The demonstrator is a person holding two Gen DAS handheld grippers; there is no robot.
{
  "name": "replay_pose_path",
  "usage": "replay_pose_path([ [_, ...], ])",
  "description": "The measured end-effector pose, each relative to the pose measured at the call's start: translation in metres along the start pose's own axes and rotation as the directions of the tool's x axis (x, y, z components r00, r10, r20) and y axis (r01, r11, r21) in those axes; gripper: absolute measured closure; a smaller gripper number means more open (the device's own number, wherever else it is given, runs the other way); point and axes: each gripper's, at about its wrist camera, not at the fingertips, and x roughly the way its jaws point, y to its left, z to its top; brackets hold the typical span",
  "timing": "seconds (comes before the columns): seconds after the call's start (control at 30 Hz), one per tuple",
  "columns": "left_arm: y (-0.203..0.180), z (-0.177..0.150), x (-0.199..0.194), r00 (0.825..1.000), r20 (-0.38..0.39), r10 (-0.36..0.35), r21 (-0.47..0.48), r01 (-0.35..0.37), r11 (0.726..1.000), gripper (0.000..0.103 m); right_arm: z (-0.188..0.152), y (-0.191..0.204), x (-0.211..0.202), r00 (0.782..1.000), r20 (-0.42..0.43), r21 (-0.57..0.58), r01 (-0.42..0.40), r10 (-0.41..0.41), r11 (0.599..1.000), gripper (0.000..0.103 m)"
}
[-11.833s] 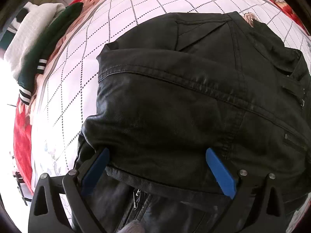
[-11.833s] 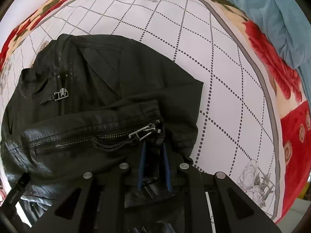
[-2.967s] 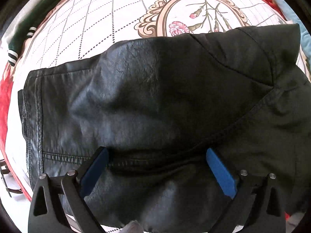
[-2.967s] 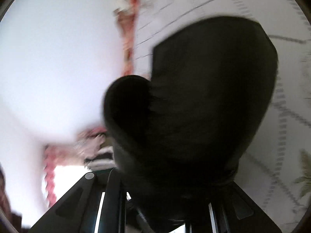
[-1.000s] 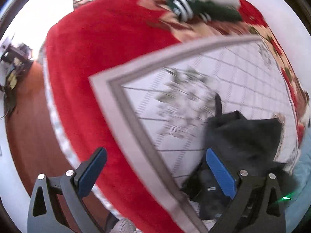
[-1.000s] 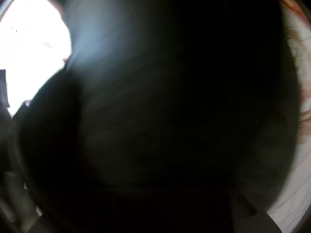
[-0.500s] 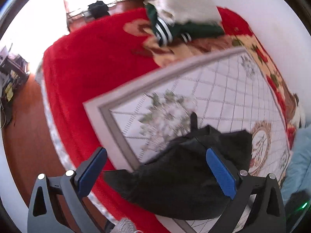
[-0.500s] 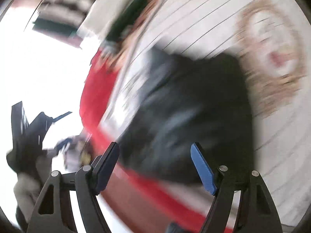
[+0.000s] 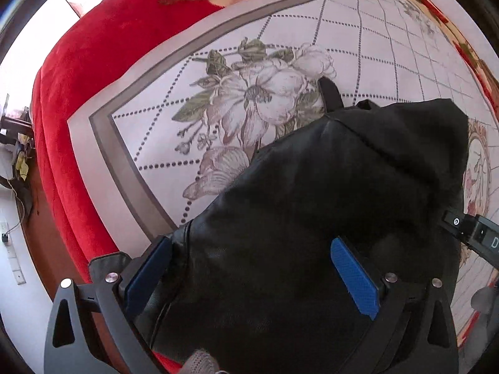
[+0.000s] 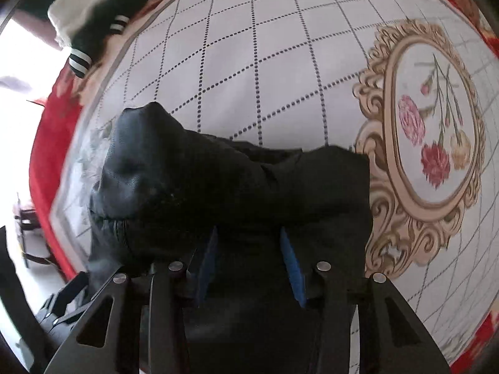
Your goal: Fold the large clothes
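A black leather jacket [image 9: 327, 205], folded into a bundle, lies near the corner of the bed. My left gripper [image 9: 252, 274] points straight down over its near part, open wide, one blue pad at the jacket's left edge and the other resting on the leather. My right gripper [image 10: 249, 265] is at the jacket [image 10: 224, 180] from the other side. Its jaws are closing, with a thick fold of leather between the blue pads; I see no firm pinch. The right gripper's body [image 9: 467, 237] shows in the left wrist view.
The bedspread [image 9: 280, 46] is white with a dotted grid, grey flowers and a red border [image 9: 93, 62]. A gold-framed flower medallion [image 10: 430, 143] lies right of the jacket. A green striped garment under a white one [image 10: 93, 21] sits at the far corner. Wooden floor [image 9: 43, 224] lies beyond the bed edge.
The left gripper has dropped toward the jacket, which now fills the lower half of its view. The right gripper's jaws have narrowed from wide open, and the jacket now sits between them.
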Motion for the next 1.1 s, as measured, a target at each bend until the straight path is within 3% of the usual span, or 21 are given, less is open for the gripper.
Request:
replay_pose_path([
  [0.07,0.002,0.002,-0.013,1.000,0.020,-0.021,-0.011,0.021,1.000,0.000,0.000,0.006,-0.013,0.999,0.044,-0.001,0.010,-0.010,1.000,0.054],
  [0.1,0.004,0.002,-0.021,0.999,0.032,-0.032,-0.017,0.032,0.999,0.000,-0.002,0.005,-0.021,0.995,0.095,0.005,-0.017,0.016,1.000,0.047],
  [0.23,0.012,-0.016,-0.061,0.994,0.076,-0.079,-0.046,0.083,0.996,0.000,-0.024,-0.016,-0.074,0.930,0.337,0.045,-0.173,0.148,0.984,0.042],
  [0.3,0.016,-0.033,-0.073,0.992,0.075,-0.100,-0.062,0.105,0.993,0.000,-0.036,-0.031,-0.093,0.907,0.376,0.071,-0.230,0.187,0.971,0.032],
  [0.37,0.022,-0.051,-0.078,0.992,0.052,-0.118,-0.091,0.123,0.988,0.000,-0.046,-0.047,-0.100,0.908,0.366,0.111,-0.259,0.203,0.959,0.028],
  [0.53,0.023,-0.080,-0.063,0.988,-0.014,-0.151,-0.147,0.147,0.978,0.000,-0.081,-0.085,-0.096,0.936,0.253,0.199,-0.297,0.244,0.934,0.028],
  [0.63,0.029,-0.092,-0.043,0.980,-0.038,-0.194,-0.209,0.182,0.961,0.000,-0.093,-0.106,-0.063,0.924,0.170,0.239,-0.377,0.344,0.895,0.026],
  [0.77,0.039,-0.094,-0.026,0.974,-0.019,-0.227,-0.279,0.213,0.936,0.000,-0.105,-0.140,-0.002,0.852,0.103,0.346,-0.515,0.514,0.784,0.021],
  [0.8,0.041,-0.094,-0.024,0.973,-0.015,-0.231,-0.292,0.217,0.931,0.000,-0.107,-0.148,0.017,0.784,0.103,0.382,-0.599,0.612,0.703,0.017],
  [0.9,0.048,-0.098,-0.018,0.962,-0.005,-0.271,-0.349,0.253,0.903,0.000,-0.098,-0.152,0.048,0.656,0.094,0.410,-0.711,0.749,0.571,0.010],
  [0.97,0.050,-0.101,-0.016,0.958,-0.003,-0.287,-0.369,0.265,0.891,0.000,-0.089,-0.144,0.059,0.613,0.045,0.393,-0.737,0.789,0.550,0.010],
  [1.0,0.050,-0.103,-0.015,0.956,-0.003,-0.294,-0.374,0.272,0.887,0.000,-0.086,-0.138,0.063,0.602,0.018,0.385,-0.741,0.798,0.550,0.010],
  [1.07,0.053,-0.107,-0.011,0.943,0.004,-0.333,-0.407,0.306,0.861,0.000,-0.079,-0.126,0.067,0.596,-0.013,0.360,-0.747,0.803,0.560,0.016],
  [1.1,0.055,-0.108,-0.009,0.936,0.008,-0.352,-0.426,0.322,0.846,0.000,-0.079,-0.122,0.067,0.601,0.001,0.360,-0.746,0.800,0.560,0.028],
])
